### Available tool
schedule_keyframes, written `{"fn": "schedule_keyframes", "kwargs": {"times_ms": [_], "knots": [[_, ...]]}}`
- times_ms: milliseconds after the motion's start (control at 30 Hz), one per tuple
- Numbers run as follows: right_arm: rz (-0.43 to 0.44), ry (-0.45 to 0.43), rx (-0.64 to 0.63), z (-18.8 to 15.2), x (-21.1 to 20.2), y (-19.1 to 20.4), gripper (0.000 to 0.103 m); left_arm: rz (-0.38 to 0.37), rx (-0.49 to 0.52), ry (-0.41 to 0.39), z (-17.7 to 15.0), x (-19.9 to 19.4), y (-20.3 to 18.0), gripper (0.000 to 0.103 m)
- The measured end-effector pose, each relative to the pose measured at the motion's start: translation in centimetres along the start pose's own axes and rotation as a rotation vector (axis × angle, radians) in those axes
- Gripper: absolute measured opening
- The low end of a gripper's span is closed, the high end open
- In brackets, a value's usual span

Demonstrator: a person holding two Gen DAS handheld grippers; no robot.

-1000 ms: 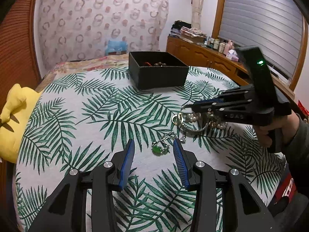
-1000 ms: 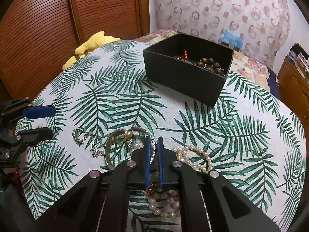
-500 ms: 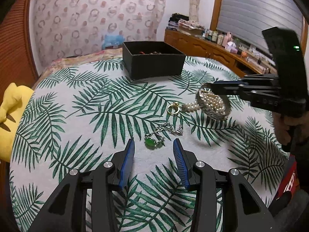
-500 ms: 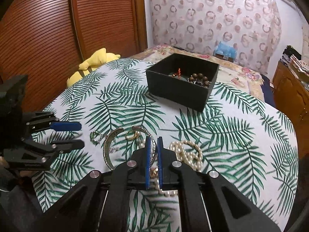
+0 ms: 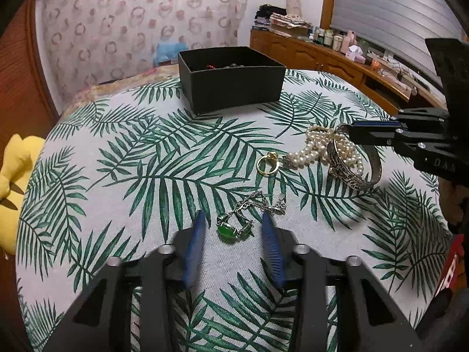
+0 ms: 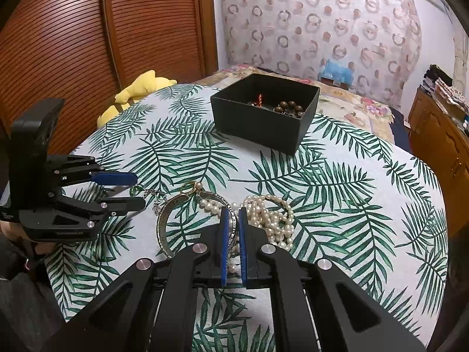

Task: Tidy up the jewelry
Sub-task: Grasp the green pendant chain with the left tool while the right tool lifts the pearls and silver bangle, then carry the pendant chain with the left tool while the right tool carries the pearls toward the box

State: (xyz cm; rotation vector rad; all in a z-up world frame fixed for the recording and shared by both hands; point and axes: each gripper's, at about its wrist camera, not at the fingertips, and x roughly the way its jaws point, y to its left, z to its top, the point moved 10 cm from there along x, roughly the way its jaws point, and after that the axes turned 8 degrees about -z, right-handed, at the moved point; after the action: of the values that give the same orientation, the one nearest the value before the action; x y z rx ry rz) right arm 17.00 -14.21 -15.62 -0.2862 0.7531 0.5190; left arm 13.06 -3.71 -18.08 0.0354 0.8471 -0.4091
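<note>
Palm-leaf cloth point(image 5: 146, 158) is covering the round table under both my tools, and a slatted brown door point(image 6: 73, 44) is standing off to the side of my left gripper point(image 5: 233, 220), with a ring-patterned curtain point(image 5: 132, 23) hanging ahead. My left gripper's jaws are closing around the green-stone bracelet point(image 5: 234, 226), which is lying between the blue pads point(image 5: 193, 249) without being pressed. My right gripper point(image 6: 233, 209) is clamping the silver bangle point(image 6: 164, 226), with the pearl strands point(image 6: 272, 214) draping against it just beyond the tips. A gold ring point(image 5: 266, 164) is lying ahead of my left tool, beside the pearls. Farther ahead the black box point(image 5: 234, 88) is sitting open with beads inside, and bare cloth is stretching between it and both tools. Table's edge is curving close behind my left gripper.
</note>
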Motion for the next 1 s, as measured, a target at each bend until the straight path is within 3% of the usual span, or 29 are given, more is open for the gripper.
{"fn": "schedule_keyframes", "kwargs": {"times_ms": [33,467,1000], "knots": [[-0.001,0.001,0.0,0.0,0.0,0.0,0.007,0.003,0.009,0.002,0.0,0.0,0.0,0.015],[-0.006,-0.016,0.002,0.7,-0.7,-0.5,0.007,-0.018,0.005,-0.069,1.1,-1.8,-0.4,0.014],[-0.036,-0.104,0.013,6.4,-0.6,-2.4,0.007,0.0,0.053,-0.209,8.1,-4.8,-0.7,0.014]]}}
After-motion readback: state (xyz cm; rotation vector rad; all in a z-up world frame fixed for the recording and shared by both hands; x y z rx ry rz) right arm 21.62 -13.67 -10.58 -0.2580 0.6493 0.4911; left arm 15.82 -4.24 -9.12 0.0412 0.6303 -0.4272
